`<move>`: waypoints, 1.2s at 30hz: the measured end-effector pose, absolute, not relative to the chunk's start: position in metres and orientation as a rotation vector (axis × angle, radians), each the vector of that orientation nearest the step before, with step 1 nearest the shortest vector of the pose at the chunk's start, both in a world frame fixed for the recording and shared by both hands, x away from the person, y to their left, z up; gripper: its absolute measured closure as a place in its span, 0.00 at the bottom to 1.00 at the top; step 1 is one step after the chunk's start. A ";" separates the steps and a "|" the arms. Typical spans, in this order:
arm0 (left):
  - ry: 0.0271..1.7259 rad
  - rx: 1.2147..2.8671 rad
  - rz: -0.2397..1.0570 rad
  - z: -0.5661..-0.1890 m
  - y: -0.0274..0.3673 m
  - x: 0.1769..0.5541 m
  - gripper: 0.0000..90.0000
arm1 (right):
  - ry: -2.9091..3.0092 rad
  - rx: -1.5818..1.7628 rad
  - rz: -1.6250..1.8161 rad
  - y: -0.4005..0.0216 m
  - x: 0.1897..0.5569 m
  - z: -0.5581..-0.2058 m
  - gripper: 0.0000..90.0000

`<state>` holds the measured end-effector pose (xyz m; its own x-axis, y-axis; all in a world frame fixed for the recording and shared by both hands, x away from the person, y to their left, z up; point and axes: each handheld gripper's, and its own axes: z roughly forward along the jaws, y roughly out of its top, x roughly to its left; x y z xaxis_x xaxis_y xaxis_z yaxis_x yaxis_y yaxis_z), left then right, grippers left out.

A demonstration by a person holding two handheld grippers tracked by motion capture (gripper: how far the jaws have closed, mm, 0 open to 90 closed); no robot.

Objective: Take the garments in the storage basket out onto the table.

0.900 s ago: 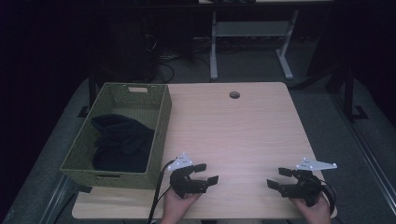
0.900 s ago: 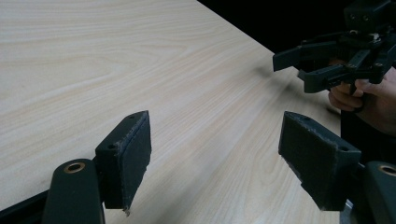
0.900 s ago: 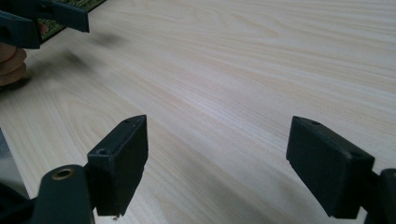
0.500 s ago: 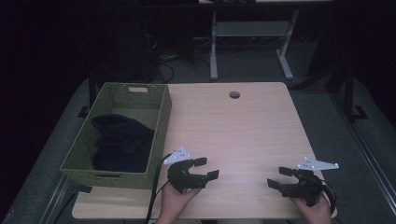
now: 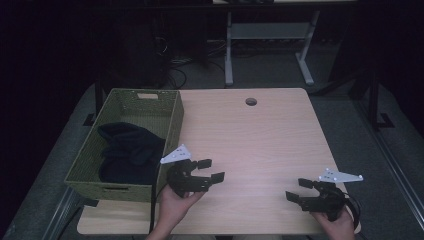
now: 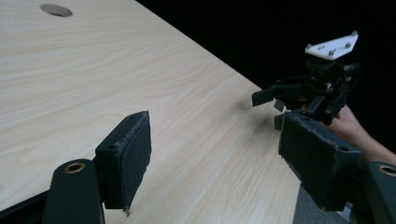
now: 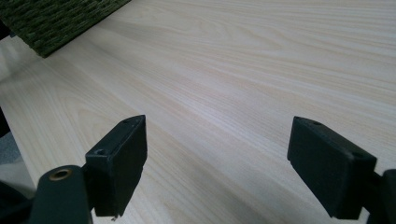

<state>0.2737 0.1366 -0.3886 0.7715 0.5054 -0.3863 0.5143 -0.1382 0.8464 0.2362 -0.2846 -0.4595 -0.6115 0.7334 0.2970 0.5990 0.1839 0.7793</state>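
Grippers are both gaping wide with nothing in them: the left gripper [image 5: 214, 170] hovers near the table's [image 5: 260, 140] front edge, just beside the green woven basket [image 5: 172, 117], and the right gripper [image 5: 298, 189] sits by the front right corner. Bare wood lies between them, with only a cable hole [image 5: 251, 101] near the far edge. Basket sits along the left edge and holds a dark bundle of cloth [image 5: 131, 152].

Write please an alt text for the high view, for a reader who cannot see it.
A person's hands hold two open, empty grippers low over a pale wooden table: the left gripper beside a green woven basket, the right gripper near the table's right front corner. A dark cloth lies inside the basket.
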 end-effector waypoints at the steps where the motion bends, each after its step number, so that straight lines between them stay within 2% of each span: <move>1: 0.797 1.773 -0.009 -0.385 0.139 0.273 0.28 | 2.305 1.306 1.407 -0.284 0.236 -0.459 0.22; 13: 0.835 1.728 0.060 -0.350 0.184 0.277 0.28 | 2.312 1.304 1.390 -0.282 0.236 -0.459 0.21; 36: 0.990 1.644 0.192 -0.328 0.266 0.286 0.28 | 2.284 1.301 1.425 -0.285 0.233 -0.455 0.21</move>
